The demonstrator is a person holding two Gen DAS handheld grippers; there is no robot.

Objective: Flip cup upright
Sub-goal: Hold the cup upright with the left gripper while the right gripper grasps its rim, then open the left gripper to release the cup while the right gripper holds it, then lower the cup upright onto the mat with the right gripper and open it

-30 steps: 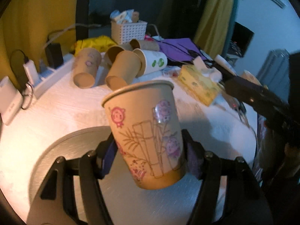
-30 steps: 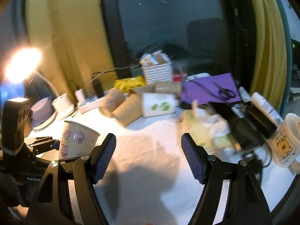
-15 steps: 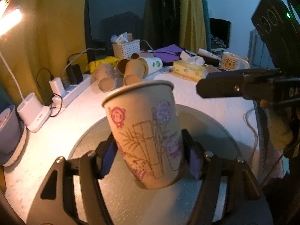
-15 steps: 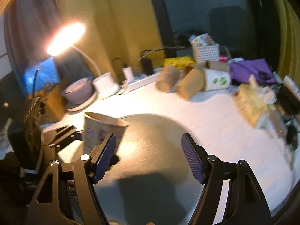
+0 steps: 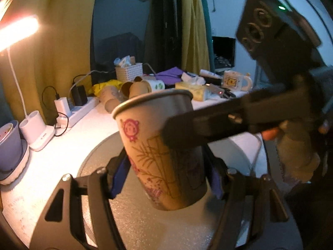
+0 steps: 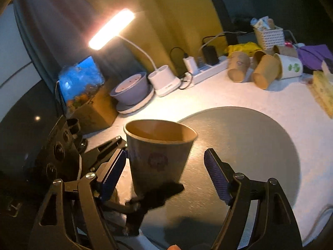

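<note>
Now upright, the paper cup (image 5: 164, 152) sits clenched in my left gripper (image 5: 166, 179) above the grey round mat (image 6: 249, 137); my right gripper (image 6: 166, 173), jaws spread wide, has swung in around it since a second ago. Farther off, spare cups (image 6: 264, 70) lie toppled by the table's far edge.

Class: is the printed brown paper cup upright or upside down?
Upright: the printed brown paper cup has its open rim on top, gripped by the left tool.
</note>
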